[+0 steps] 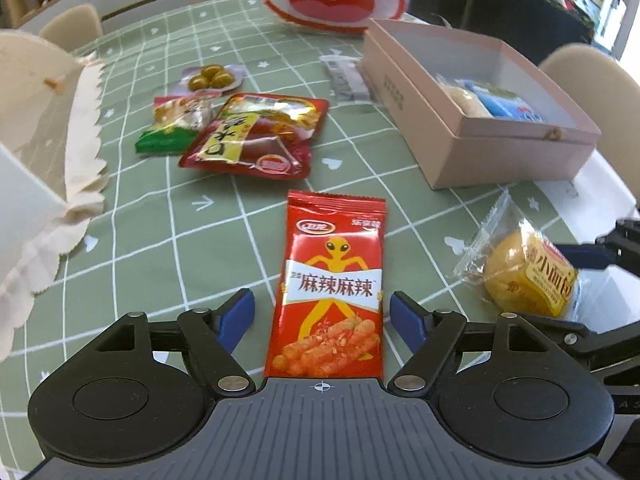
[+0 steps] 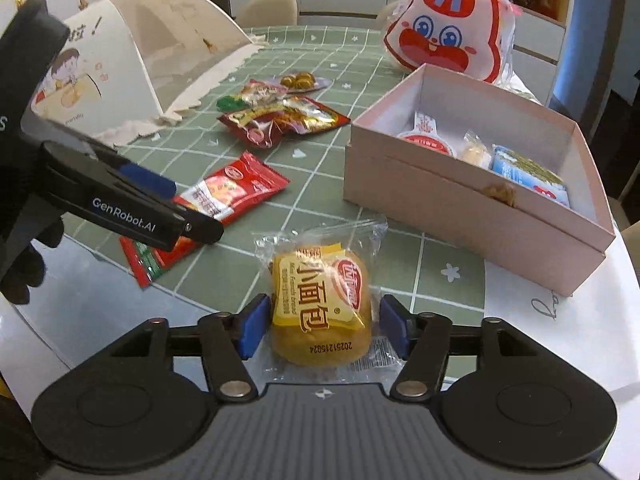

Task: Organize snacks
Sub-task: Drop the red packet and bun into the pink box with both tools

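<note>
box: pink box (image 2: pixel 460 208) open on the green checked table (image 1: pixel 160 220), already holds a red-lid cup (image 2: pixel 426 142), a small pale piece (image 2: pixel 476 152) and a blue packet (image 2: pixel 532 174); looks partly filled
left tongs: left gripper (image 1: pixel 322 312) spread wide, red spicy-stick packet (image 1: pixel 332 280) lies flat between the blue pads, not pinched, pads just beside its edges
right tongs: right gripper (image 2: pixel 320 328) released, straddling the bread roll in clear wrap (image 2: pixel 320 304) near the table edge, pads close to the wrap, contact unclear
left to do: red sauce pouch (image 1: pixel 256 136), green-ended packet (image 1: pixel 172 128), olive pack (image 1: pixel 210 76), clear wrapper (image 1: pixel 346 78) beside the box
not snack, probably: rabbit-face bag (image 2: pixel 448 28) behind the box
progress: early-mid, judged; three-ish in, about six out
next, judged: close on both, carry to box
</note>
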Demonstrator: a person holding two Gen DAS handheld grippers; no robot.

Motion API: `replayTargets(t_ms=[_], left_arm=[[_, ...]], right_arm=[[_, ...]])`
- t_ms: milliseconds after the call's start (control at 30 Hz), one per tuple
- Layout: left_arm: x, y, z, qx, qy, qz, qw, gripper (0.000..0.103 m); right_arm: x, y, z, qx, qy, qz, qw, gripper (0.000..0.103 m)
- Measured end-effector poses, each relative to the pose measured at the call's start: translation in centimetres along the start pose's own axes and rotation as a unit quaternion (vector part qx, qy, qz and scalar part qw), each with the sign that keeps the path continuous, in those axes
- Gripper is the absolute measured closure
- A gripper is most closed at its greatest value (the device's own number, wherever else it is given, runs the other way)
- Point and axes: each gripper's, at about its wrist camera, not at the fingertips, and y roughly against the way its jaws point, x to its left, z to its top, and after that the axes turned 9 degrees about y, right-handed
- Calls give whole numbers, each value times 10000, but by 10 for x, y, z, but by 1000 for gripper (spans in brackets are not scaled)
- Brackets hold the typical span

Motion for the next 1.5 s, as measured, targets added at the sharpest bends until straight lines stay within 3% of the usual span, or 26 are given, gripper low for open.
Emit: replayTargets(t_ms=[100, 333, 367, 433, 667, 833, 1033, 1167, 1333, 1433, 1500], left_arm=[[-4, 0, -4, 3, -172, -60, 9998, 24], [-8, 1, -4, 0, 38, 115, 9999, 25], [-8, 0, -2, 36, 68, 136, 9999, 27], [-9, 0, 1, -37, 74, 155, 9998, 45], [-2, 9, -8, -120, 172, -122, 9997, 52], [-1, 28, -24, 152, 130, -593, 9980, 53], [-10, 59, -32, 127, -243, -1012, 9945, 54], [-19, 84, -1, -97, -204, -1538, 9878, 55], [-43, 120, 81, -1049, -105, -2075, 9725, 54], [-66, 126, 137, -1575, -64, -2146, 9639, 54], [-85, 116, 167, -1667, -67, -2082, 9638, 54]], right_arm=[[1, -2, -2, 37, -13, -28, 10000, 34], [4, -4, -2, 69, 110, -173, 9998, 30], [3, -4, -2, 74, 66, -181, 9998, 30], [2, -4, 0, 63, -9, -175, 9998, 30], [7, -6, 13, 119, 56, -155, 9998, 30], [8, -3, 21, 425, 57, 45, 9991, 49], [4, 43, 23, 373, -175, 76, 9991, 51], [-9, 90, 29, -118, -415, -368, 9984, 51], [-37, 147, 33, -736, -744, -1271, 9864, 51], [-51, 167, 27, -909, -809, -1648, 9788, 51], [-57, 171, 20, -905, -883, -1830, 9750, 51]])
